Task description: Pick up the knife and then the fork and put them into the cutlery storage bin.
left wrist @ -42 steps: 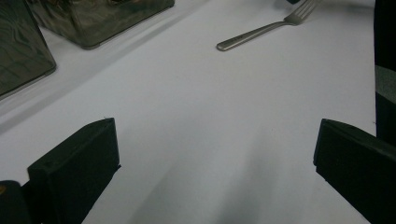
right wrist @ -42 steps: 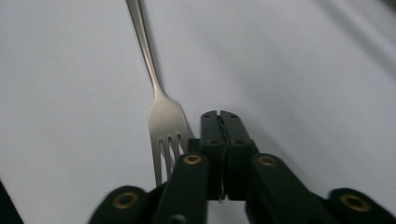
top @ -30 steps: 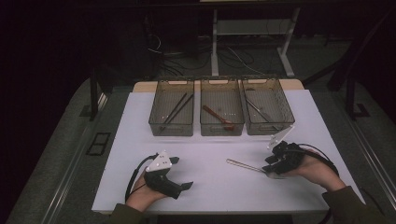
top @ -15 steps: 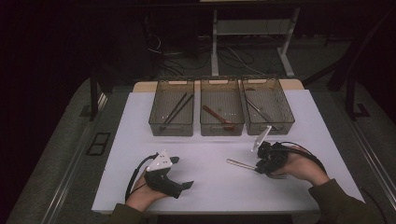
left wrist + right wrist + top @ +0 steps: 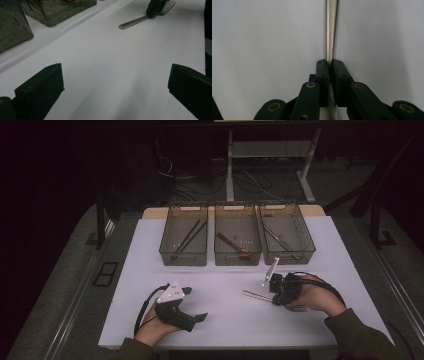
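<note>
A metal fork (image 5: 265, 297) lies on the white counter (image 5: 230, 315) in the lower right of the high view, its handle pointing toward the frame's centre and its tines toward the right edge. The right claw (image 5: 275, 296) has closed on it partway along the shaft; in the right gripper view the two black jaws stand pressed together around the fork's (image 5: 331, 37) narrow neck in the middle of the frame, and the handle runs straight up to the top edge, lying over the pale counter (image 5: 262, 37). In the left gripper view the same fork (image 5: 140, 20) shows at the upper right, handle end toward the centre, tines (image 5: 168, 5) splayed at the top edge, with the dark tip of the right claw (image 5: 153, 10) set on it just behind the tines.

The left claw (image 5: 195, 317) rests on the counter in the lower left of the high view, well apart from the fork, and holds nothing; in its own view the jaws stand wide apart at the bottom corners with bare counter (image 5: 112, 75) between them.

Across the upper middle of the high view three smoky, see-through bins sit side by side: the left bin (image 5: 167, 251) holds dark chopsticks (image 5: 189, 238), the middle bin (image 5: 223, 258) a reddish-brown utensil (image 5: 233, 245), the right bin (image 5: 306, 251) metal cutlery (image 5: 278, 239)
</note>
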`<state>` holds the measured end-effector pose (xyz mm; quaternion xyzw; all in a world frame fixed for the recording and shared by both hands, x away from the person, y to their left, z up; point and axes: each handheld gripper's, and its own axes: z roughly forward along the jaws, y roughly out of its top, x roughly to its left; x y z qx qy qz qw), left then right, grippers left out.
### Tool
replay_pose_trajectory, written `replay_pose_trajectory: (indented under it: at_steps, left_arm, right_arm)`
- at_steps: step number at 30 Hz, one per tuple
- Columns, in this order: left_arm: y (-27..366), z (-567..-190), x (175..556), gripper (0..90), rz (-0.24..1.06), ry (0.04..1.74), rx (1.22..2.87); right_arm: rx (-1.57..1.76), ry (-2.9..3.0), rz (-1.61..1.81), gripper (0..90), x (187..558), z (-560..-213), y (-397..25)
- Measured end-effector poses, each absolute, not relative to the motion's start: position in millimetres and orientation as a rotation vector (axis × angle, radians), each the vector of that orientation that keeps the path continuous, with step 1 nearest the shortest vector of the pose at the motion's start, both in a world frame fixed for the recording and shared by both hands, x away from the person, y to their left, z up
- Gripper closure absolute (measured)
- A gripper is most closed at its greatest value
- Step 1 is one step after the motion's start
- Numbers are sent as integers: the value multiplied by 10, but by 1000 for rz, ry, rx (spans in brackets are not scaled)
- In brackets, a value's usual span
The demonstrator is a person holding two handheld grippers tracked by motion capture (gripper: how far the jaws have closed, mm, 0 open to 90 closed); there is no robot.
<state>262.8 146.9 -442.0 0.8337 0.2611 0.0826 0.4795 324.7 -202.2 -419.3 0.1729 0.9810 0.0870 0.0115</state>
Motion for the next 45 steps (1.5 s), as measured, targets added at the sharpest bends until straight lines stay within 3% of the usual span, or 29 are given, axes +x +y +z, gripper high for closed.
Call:
replay_pose_trajectory:
  at_steps: [21, 45]
  left_arm:
    - [1456, -4415, 2690, 0, 195, 616, 2025]
    - [1496, -4397, 2645, 0, 197, 607, 2022]
  right_arm:
    - [695, 3037, 439, 840, 3329, -4186, -2237]
    - [894, 2806, 862, 840, 3343, -3907, -2564]
